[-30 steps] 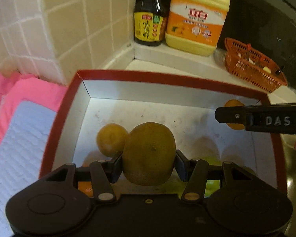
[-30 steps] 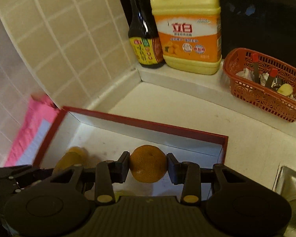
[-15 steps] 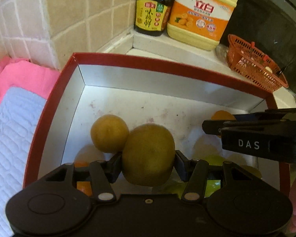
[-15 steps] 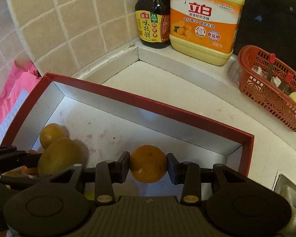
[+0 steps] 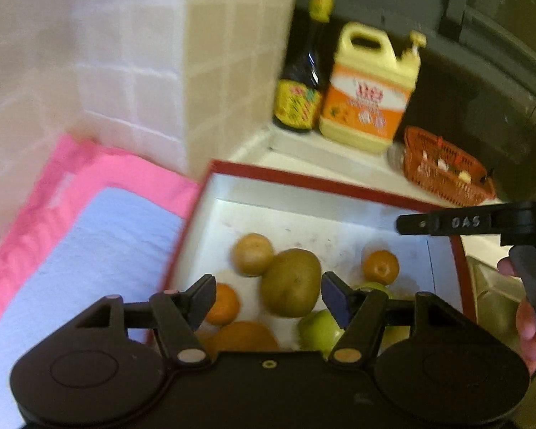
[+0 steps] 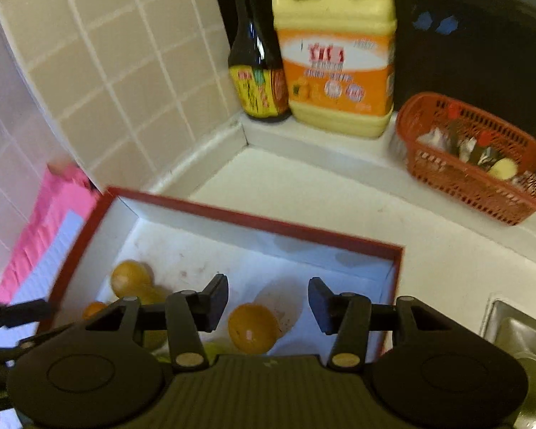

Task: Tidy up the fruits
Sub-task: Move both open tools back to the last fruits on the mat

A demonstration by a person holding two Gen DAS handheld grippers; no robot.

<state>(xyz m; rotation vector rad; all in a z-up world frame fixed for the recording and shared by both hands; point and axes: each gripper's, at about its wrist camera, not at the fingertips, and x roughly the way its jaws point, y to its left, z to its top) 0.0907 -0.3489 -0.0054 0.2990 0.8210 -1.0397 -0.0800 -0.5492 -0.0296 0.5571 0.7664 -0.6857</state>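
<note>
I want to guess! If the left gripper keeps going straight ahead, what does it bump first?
Probably the big brownish-green fruit lying in the red box, right between the open left gripper fingers; depth is unclear.

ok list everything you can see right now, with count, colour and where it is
box: 1, red rim, white inside, on the counter
kiwi: 1, brown-green, box middle
oranges: at least 4, orange to dull yellow, loose in the box
green apples: about 2, green, near edge of box, partly hidden
soy sauce bottle: 1, dark with yellow label, back ledge
detergent jug: 1, yellow and orange, beside the bottle
basket: 1, red-orange mesh, ledge at right, small items inside
cloth: 1, pink with pale blue centre, left of box
sink: 1, steel, right edge
left gripper: open, above the box
right gripper: open, above the box
</note>
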